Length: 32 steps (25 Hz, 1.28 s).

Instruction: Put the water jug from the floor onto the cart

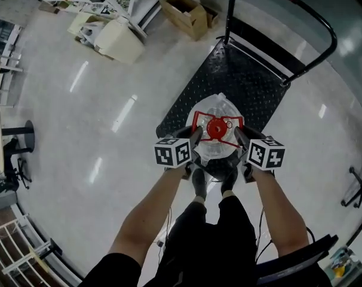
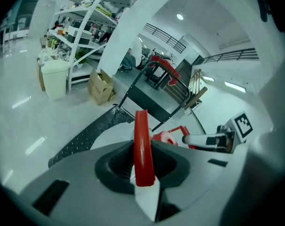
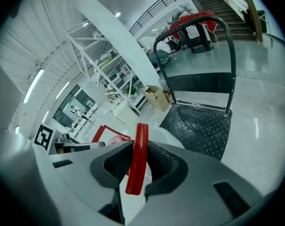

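one water jug [image 1: 220, 107], one cart [image 1: 241, 82], two tongs [image 1: 196, 139] [image 1: 239, 137]

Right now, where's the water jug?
Centre of the head view, the water jug is held by its red handle between the left gripper and right gripper, at the near end of the cart.

Clear plastic water jug [image 1: 220, 107] — studded metal cart [image 1: 241, 82], glossy floor [image 1: 79, 154]

This is a big open hall, like a warehouse or workshop. A glossy pale floor [image 1: 79, 118] reflects the ceiling lights [image 2: 179, 17]. White metal racks [image 2: 86, 22] loaded with clutter stand at the upper left of the left gripper view. There are cardboard boxes [image 1: 184, 11], a steel-decked cart [image 1: 241, 82], a staircase [image 3: 229, 1] and an upper-level railing [image 2: 166, 36].
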Available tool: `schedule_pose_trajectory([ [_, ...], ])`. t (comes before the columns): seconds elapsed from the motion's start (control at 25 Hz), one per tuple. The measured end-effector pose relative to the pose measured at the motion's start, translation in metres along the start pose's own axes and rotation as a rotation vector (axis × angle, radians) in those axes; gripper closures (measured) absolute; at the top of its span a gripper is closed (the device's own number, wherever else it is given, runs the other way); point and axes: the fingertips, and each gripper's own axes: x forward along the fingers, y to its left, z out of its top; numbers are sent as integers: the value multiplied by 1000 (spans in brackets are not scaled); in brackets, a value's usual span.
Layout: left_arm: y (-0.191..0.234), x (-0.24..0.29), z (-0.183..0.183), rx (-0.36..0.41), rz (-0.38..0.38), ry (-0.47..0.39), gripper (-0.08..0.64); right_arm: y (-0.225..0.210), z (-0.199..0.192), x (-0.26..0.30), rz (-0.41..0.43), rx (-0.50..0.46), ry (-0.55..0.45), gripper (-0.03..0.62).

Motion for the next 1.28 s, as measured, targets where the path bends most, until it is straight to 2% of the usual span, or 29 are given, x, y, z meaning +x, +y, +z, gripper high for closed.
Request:
schedule_pose_trajectory([
  [0.08, 10, 4, 7, 19, 10, -5, 494, 0, 6, 10, 7, 7, 6, 502],
  [0.28, 32, 3, 1, 0, 62, 1, 494, -3, -6, 19, 3, 46, 37, 503],
  [0.44, 34, -1, 2, 2, 27, -20, 494, 4, -5, 20, 16, 13, 29, 502],
  [0.52, 38, -10, 6, 59, 64, -50, 489, 5, -5, 17, -3, -43, 36, 495],
  [0.56, 39, -16, 9, 93, 85, -60, 461, 6, -3, 14, -20, -72, 35, 485],
  [0.68, 38, -37, 31, 163, 112, -91, 436, 15, 23, 3, -48, -139, -4, 459],
  [0.84, 11, -93, 96, 257, 122, -225, 436, 57, 82, -32, -44, -233, -112, 459],
  [0.96, -31, -151, 145, 298, 137, -331, 436, 111, 133, -84, 19, -317, -243, 462],
  [1.04, -67, -192, 174, 323, 108, -432, 436, 148, 159, -123, 60, -370, -333, 474],
  [1.16, -110, -254, 218, 373, 33, -568, 437, 198, 196, -176, 68, -459, -465, 479],
  [1.2, -122, -273, 231, 389, 14, -598, 437, 210, 207, -196, 60, -479, -513, 496],
  [1.24, -132, -289, 242, 413, 5, -626, 441, 220, 216, -215, 50, -488, -563, 543],
  [1.28, -142, -305, 251, 445, 6, -654, 488, 228, 223, -233, 42, -489, -605, 583],
])
